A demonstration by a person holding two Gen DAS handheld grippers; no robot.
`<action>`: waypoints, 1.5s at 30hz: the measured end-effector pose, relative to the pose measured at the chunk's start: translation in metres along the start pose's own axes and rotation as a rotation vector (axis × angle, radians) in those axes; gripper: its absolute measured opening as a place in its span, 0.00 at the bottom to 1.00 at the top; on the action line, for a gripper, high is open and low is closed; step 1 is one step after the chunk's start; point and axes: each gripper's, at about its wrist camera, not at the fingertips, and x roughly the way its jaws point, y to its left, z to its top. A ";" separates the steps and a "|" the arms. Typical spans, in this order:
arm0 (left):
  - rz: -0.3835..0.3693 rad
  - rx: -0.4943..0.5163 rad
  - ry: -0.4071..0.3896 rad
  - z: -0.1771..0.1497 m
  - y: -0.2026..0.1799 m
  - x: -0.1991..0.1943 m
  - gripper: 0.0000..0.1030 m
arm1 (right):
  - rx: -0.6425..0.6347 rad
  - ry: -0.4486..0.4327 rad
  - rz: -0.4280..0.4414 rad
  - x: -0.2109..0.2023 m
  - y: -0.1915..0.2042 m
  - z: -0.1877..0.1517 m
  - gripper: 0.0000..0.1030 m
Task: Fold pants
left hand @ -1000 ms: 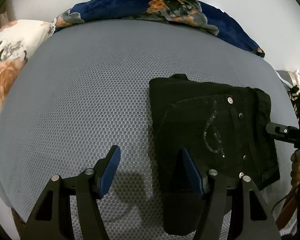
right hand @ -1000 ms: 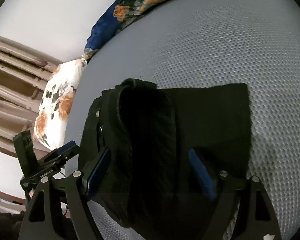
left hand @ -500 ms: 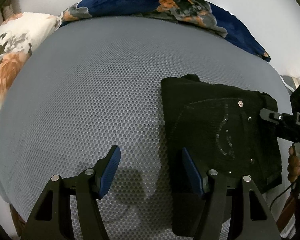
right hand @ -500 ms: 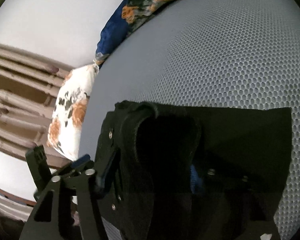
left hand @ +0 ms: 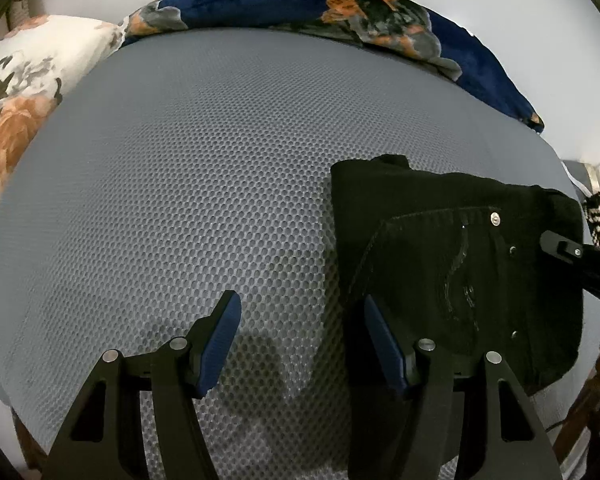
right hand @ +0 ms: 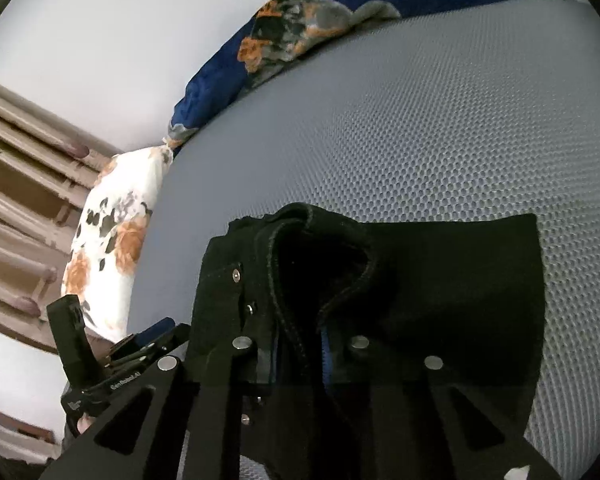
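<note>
Right gripper's [right hand: 298, 354] pads — buried in black pants [right hand: 440, 280] cloth, lower hem off-frame

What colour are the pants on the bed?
Black, with silver rivets; the pants show best in the left wrist view.

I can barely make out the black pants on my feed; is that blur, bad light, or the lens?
Left wrist view: sharp, even light, soft shadow under the open left claw; the pants show stitching and rivets. Right wrist view: the pants go nearly featureless black, the right claw merging into them. Both views: fisheye bows the grey mattress.
</note>
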 end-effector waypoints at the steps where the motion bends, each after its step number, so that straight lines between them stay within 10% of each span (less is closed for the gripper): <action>1: -0.001 -0.003 0.000 0.000 0.001 0.000 0.63 | -0.001 -0.009 -0.004 -0.004 0.004 -0.001 0.12; 17: -0.026 0.074 -0.033 0.017 -0.028 -0.005 0.63 | 0.066 -0.111 -0.074 -0.075 -0.018 0.001 0.11; 32: -0.019 0.136 -0.009 0.027 -0.059 0.012 0.63 | 0.168 -0.067 -0.095 -0.040 -0.080 -0.002 0.11; 45: 0.022 0.233 0.057 0.017 -0.073 0.037 0.63 | 0.134 -0.108 -0.189 -0.069 -0.080 -0.026 0.32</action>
